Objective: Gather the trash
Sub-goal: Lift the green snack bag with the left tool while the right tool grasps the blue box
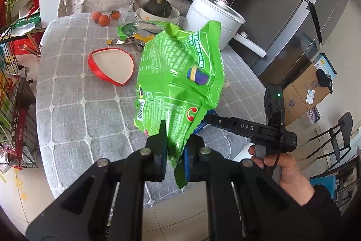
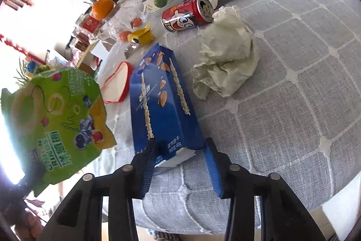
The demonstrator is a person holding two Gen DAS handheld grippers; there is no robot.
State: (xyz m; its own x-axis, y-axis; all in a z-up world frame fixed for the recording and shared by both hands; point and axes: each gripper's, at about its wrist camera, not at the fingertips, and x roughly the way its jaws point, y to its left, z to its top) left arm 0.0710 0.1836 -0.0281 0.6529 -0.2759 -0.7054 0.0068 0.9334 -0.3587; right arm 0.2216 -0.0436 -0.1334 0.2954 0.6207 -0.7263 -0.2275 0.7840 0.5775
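Left gripper [image 1: 174, 146] clamped on crumpled green snack bag [image 1: 178, 80], lifted above table [image 1: 74, 110] for disposal; right gripper [image 2: 180, 150] wide, straddling blue biscuit box [image 2: 162, 103], presumably next.

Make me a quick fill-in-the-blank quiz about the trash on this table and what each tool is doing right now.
1. The left tool is shut on a ____ chip bag.
2. The right tool is open around the end of a ____ snack box.
3. The red can lies on its ____.
4. The crumpled paper rests on the ____ tablecloth.

Missing words: green; blue; side; grey
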